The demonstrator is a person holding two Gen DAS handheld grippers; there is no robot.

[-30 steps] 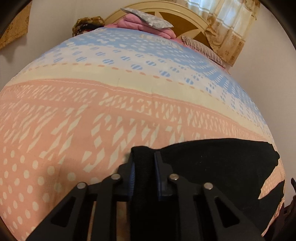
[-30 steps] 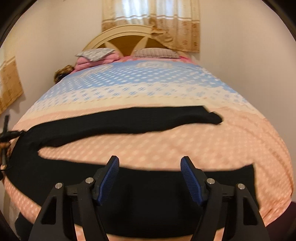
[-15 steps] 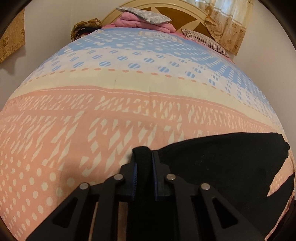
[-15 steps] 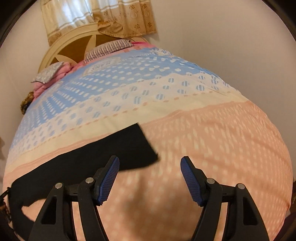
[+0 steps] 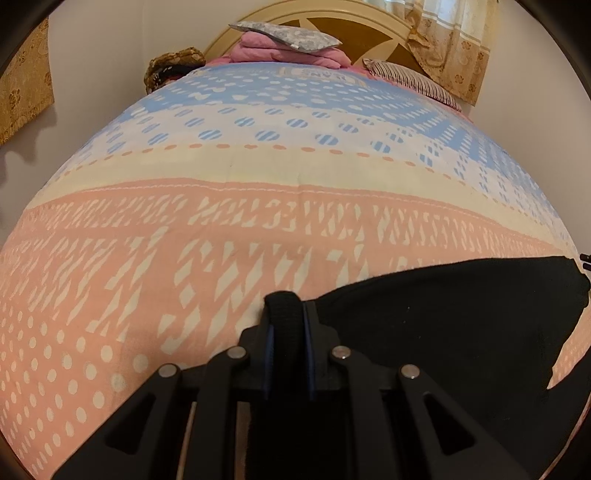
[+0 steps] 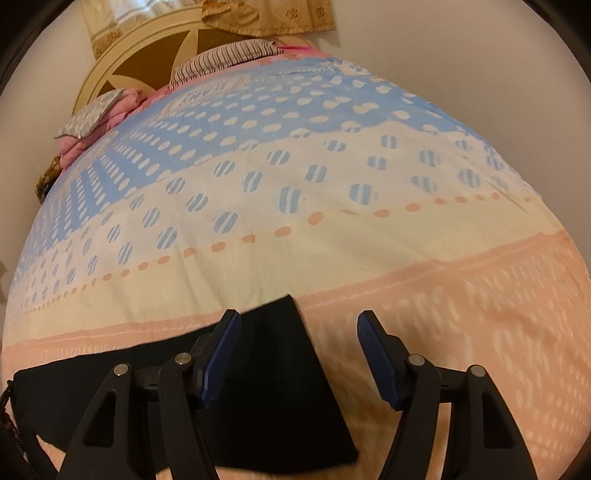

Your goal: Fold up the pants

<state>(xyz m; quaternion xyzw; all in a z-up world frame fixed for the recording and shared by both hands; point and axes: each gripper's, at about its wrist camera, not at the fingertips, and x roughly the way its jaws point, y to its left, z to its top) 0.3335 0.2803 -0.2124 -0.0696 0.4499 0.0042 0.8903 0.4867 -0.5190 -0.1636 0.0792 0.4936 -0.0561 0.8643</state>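
Note:
Black pants (image 5: 443, 325) lie spread on the bedspread (image 5: 258, 229), which is patterned in pink, cream and blue. My left gripper (image 5: 286, 321) is shut on a bunched fold of the black cloth at the pants' left end, low over the bed. In the right wrist view one leg end of the pants (image 6: 280, 387) lies flat, its square hem edge slanting under the gripper. My right gripper (image 6: 298, 321) hovers over that leg end with its jaws closing. The blue pads (image 6: 221, 354) stand wide apart and press on nothing.
At the bed's head are a round wooden headboard (image 5: 332, 29), a striped pillow (image 6: 221, 59), and folded pink bedding under a grey pillow (image 5: 284, 40). A patterned curtain (image 5: 454, 48) hangs behind. White walls close in on both sides of the bed.
The right gripper has swept along the pants leg to the right and lower, so the leg's end now lies under its jaws, which stand slightly narrower. The left gripper keeps its hold, barely moved.

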